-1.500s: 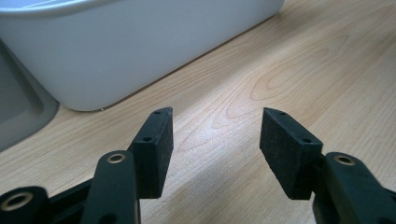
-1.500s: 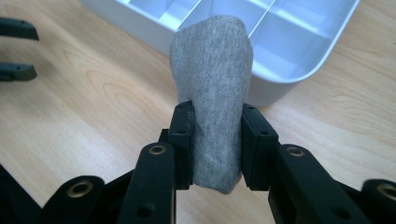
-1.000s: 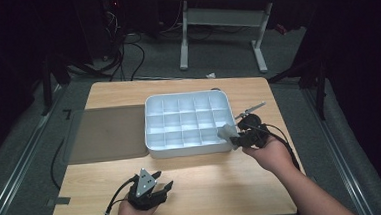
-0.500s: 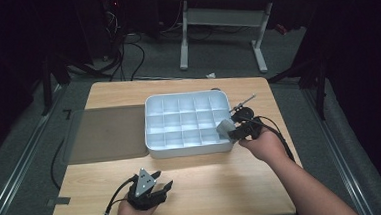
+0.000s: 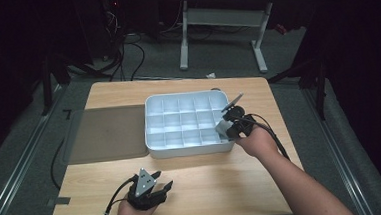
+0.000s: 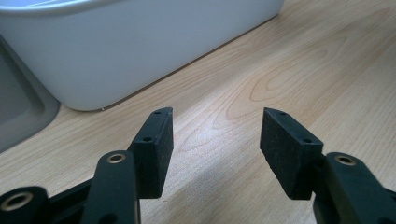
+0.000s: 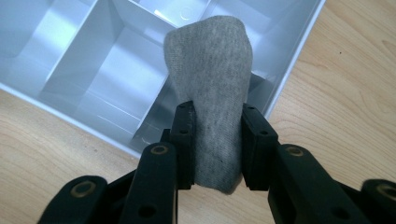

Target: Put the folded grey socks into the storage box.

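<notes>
A white tray (image 5: 152, 125) divided into several compartments sits in the middle of the wooden table. My right gripper (image 5: 224, 127) hangs over the tray's near right corner, shut on a rolled grey cloth (image 7: 212, 79). In the right gripper view the cloth stands up between the jaws, above the corner compartments of the tray (image 7: 79, 84). My left gripper (image 5: 148, 186) rests near the table's front edge, left of centre. Its jaws stand open with nothing between them (image 6: 215, 140), pointed at the tray's outer wall (image 6: 140, 51).
A flat grey lid or mat (image 5: 107, 133) lies against the tray's left side. Bare wood (image 5: 222, 175) stretches between the tray and the front edge. Beyond the table stand a white desk frame (image 5: 223, 20) and floor cables.
My right gripper has carried the grey cloth leftward and slightly down, from beside the tray's right rim to over its near right corner. The left gripper has stayed put.
</notes>
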### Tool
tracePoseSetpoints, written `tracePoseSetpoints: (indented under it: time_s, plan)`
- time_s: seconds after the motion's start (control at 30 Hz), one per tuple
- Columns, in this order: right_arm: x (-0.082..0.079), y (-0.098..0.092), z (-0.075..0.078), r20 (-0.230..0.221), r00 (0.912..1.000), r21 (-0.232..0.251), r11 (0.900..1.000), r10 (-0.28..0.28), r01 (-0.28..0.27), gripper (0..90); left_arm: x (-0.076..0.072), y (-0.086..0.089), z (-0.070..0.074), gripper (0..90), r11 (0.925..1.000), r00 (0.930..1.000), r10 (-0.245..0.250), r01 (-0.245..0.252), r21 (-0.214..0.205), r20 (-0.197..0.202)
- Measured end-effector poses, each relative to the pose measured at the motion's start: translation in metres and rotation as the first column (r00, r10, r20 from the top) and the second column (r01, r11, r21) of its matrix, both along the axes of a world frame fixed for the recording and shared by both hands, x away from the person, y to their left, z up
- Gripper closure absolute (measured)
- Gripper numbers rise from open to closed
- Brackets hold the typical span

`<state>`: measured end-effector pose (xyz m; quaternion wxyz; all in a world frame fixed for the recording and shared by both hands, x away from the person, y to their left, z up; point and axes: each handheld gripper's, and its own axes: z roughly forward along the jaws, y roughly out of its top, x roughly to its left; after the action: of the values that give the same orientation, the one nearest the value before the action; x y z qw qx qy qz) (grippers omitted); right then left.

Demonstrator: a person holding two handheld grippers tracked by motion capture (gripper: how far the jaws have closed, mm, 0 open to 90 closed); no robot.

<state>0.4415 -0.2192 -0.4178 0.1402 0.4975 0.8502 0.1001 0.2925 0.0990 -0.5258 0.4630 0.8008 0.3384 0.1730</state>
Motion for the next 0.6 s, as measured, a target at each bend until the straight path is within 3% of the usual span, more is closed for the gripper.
tracePoseSetpoints:
  time_s: [0.17, 0.43, 0.6]
  plan:
    - [0.007, 0.002, -0.009, -0.038, 0.999, -0.014, 0.9996, 0.023, -0.024, 71.6, 0.0, 0.0, 0.0, 44.7, 1.0, 1.0, -0.002, 0.002, 0.002, -0.002]
    - [0.017, 0.0, -0.02, -0.114, 0.9934, 0.008, 0.9999, 0.015, -0.014, 71.8, 0.001, -0.001, -0.001, 44.6, 0.9999, 1.0, -0.006, 0.006, 0.008, -0.007]
    - [0.02, 0.0, -0.025, -0.133, 0.9907, 0.005, 0.9996, 0.028, -0.027, 71.8, 0.001, -0.001, -0.002, 44.6, 1.0, 0.9999, -0.005, 0.005, 0.008, -0.01]
